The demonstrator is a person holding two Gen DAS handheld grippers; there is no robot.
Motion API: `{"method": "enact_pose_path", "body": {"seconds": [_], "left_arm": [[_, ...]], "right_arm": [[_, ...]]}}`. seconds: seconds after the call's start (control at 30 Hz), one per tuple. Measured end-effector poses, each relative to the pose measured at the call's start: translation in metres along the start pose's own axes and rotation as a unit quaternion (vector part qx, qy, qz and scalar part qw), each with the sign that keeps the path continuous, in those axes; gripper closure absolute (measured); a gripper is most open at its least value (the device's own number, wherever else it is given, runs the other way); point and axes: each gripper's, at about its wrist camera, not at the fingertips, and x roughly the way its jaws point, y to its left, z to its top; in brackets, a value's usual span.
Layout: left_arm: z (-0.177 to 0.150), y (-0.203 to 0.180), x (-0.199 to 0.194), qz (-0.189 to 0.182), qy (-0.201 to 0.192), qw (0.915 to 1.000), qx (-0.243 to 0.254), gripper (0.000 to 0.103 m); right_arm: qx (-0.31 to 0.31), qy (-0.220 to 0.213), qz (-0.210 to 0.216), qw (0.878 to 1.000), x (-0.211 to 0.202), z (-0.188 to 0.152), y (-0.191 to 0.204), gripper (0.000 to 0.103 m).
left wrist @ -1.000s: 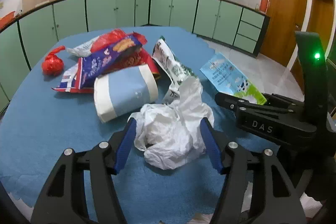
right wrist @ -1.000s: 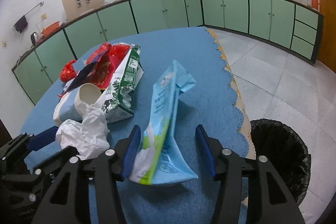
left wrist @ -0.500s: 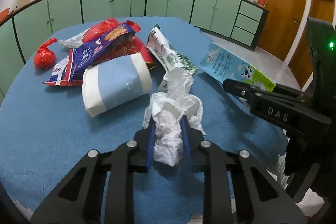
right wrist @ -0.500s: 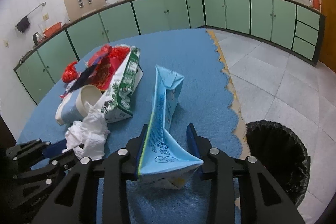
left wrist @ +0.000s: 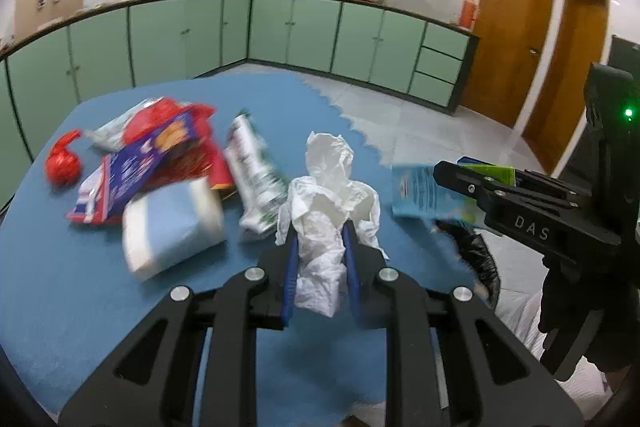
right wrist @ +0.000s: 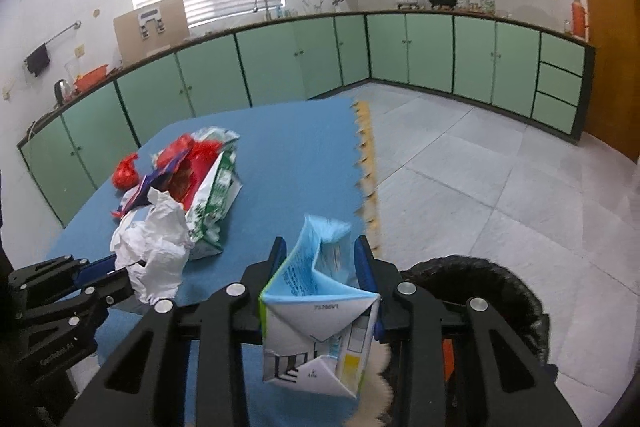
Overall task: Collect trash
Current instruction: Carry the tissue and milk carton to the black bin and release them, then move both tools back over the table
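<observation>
White crumpled plastic bag (left wrist: 328, 215) sits pinched between the 2 blue pads of the left gripper (left wrist: 320, 255), its jaws clenched on the bag's lower half while the upper part rises loosely above the fingertips. It is held above the blue tablecloth (left wrist: 80, 299); whether its bottom edge touches the cloth cannot be told. In the right wrist view the same bag (right wrist: 154, 247) shows at the left, gripped from the side.

The right gripper (right wrist: 320, 263) has its jaws closed on a light-blue milk carton (right wrist: 320, 311), squeezed flat between the pads, with its folded white base pointing toward the camera. The carton hangs near the scalloped edge of the cloth, just beside a black-lined trash bin (right wrist: 480, 279) on the tiled floor.

Farther back on the table lies the rest of the litter: a green-and-white carton (left wrist: 256, 183), a pale blue paper cup (left wrist: 172, 227) on its side, a purple snack wrapper (left wrist: 136, 171) over red packaging, and a red knotted bag (left wrist: 62, 165) well apart to the left.
</observation>
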Motion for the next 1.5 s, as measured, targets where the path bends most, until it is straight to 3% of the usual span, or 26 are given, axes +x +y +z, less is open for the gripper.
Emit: {"method": "enact_pose_path", "body": {"seconds": [0.3, 0.5, 0.6, 0.67, 0.9, 1.17, 1.37, 1.5], "left_arm": [[0.029, -0.057, 0.033, -0.055, -0.010, 0.9976, 0.041, 0.084], [0.043, -0.096, 0.068, -0.088, 0.005, 0.9944, 0.059, 0.082], [0.048, -0.113, 0.085, -0.100, 0.017, 0.9928, 0.064, 0.069], [0.051, -0.121, 0.094, -0.109, 0.022, 0.9916, 0.066, 0.051], [0.060, -0.142, 0.107, -0.132, 0.016, 0.9886, 0.072, 0.041], [0.065, -0.119, 0.082, -0.106, -0.017, 0.9921, 0.065, 0.031], [0.060, -0.064, 0.045, -0.034, -0.057, 0.9965, 0.051, 0.025], [0.051, -0.023, 0.027, 0.019, -0.062, 0.9972, 0.036, 0.024]], "right_arm": [[0.026, -0.014, -0.063, 0.998, -0.023, 0.009, -0.065, 0.069], [0.052, -0.011, -0.084, 0.995, -0.026, 0.013, -0.110, 0.069], [0.061, -0.006, -0.107, 0.992, -0.022, 0.010, -0.127, 0.065], [0.064, -0.006, -0.123, 0.990, -0.023, 0.008, -0.137, 0.055], [0.075, -0.011, -0.187, 0.979, -0.040, -0.004, -0.168, 0.040], [0.084, -0.038, -0.199, 0.976, -0.053, -0.004, -0.158, 0.017], [0.070, -0.075, -0.158, 0.982, -0.049, 0.003, -0.110, 0.008], [0.061, -0.088, -0.104, 0.989, -0.033, 0.010, -0.069, 0.006]]}}
